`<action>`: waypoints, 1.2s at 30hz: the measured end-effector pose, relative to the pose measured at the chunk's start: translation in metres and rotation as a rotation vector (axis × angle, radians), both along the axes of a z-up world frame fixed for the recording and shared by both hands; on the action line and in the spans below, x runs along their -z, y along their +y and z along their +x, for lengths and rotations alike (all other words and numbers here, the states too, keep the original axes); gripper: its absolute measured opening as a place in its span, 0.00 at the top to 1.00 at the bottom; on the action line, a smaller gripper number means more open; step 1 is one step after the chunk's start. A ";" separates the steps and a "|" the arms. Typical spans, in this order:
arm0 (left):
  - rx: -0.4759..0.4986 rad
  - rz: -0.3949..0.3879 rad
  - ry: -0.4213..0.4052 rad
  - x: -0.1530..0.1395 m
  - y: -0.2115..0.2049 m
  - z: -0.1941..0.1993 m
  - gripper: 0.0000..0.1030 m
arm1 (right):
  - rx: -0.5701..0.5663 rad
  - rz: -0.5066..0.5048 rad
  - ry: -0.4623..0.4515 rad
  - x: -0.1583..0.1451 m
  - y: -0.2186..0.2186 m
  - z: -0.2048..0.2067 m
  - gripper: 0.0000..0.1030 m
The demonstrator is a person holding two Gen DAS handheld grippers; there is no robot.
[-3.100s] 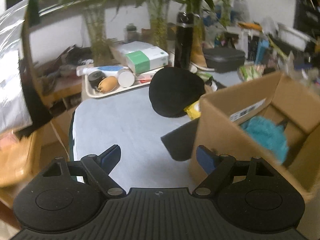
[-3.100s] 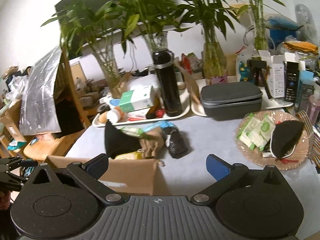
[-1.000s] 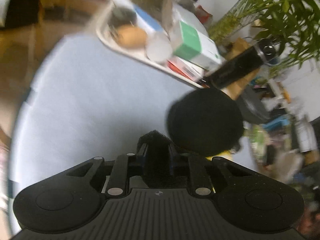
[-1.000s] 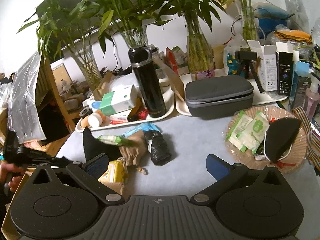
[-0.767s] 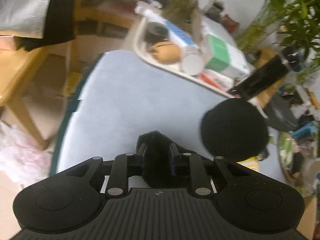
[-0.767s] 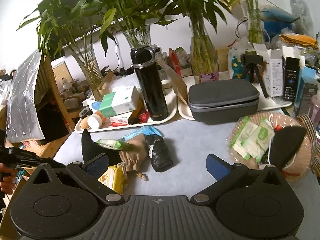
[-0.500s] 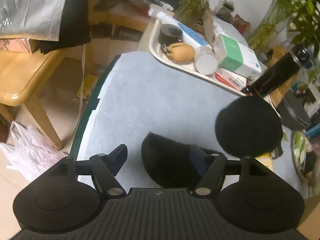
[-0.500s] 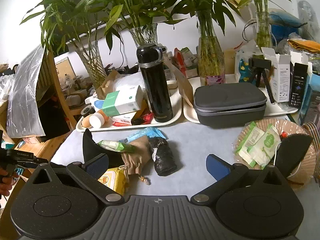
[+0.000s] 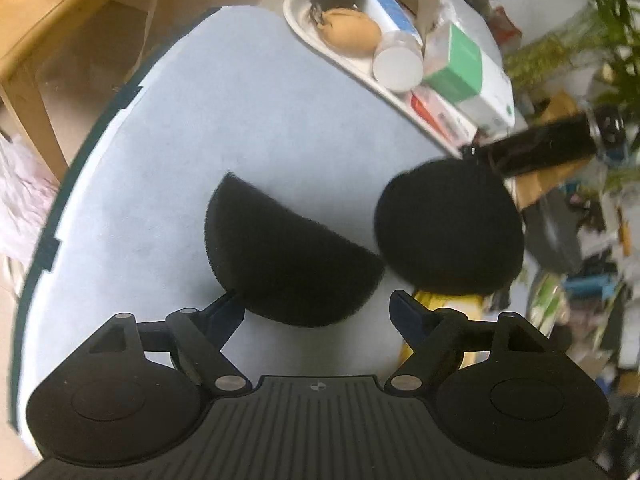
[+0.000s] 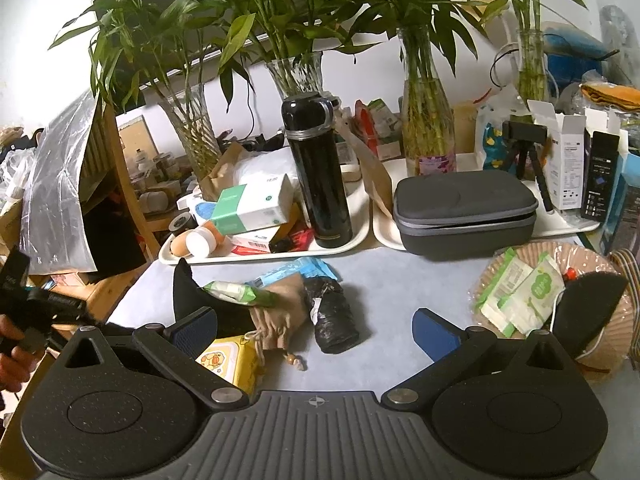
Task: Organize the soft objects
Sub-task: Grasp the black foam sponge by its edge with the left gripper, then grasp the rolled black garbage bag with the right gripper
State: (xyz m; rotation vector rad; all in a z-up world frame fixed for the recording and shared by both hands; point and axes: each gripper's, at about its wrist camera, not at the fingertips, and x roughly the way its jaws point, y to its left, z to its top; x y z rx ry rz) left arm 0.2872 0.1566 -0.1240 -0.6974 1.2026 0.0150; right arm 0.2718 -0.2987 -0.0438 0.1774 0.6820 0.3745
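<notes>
Left gripper (image 9: pixel 316 312): our matte black ribbed body, 2 round discs, silver screws, dark blue finger pads.
Right gripper (image 10: pixel 314 330): our same black build, crosshair mark, blue pads.
Hand (image 10: pixel 12 354): our bare skin.

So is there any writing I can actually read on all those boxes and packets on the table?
None reads clearly.
Green-and-white cardboard box on the white tray: printing too small.
Red-and-white flat box beneath it: blurred.
Yellow packet: a cartoon duck, no legible words.
Green-and-white wipe sachets in the woven basket: lettering too small.
Black carton and white carton at right: fine print, unreadable.
</notes>
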 end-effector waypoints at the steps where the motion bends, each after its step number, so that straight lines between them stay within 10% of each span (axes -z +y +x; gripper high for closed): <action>1: -0.016 0.012 -0.007 0.001 0.000 0.004 0.23 | -0.002 0.001 -0.001 0.000 0.000 -0.001 0.00; 17: 0.017 0.382 0.023 0.019 -0.037 0.067 0.23 | -0.005 -0.087 -0.010 0.010 0.001 0.021 0.00; 23: -0.009 0.405 -0.003 0.020 -0.040 0.057 0.35 | -0.010 -0.168 -0.012 0.023 0.004 0.045 0.00; 36: 0.070 0.412 -0.401 -0.029 -0.049 0.012 0.35 | -0.189 -0.252 0.080 0.086 0.040 0.097 0.11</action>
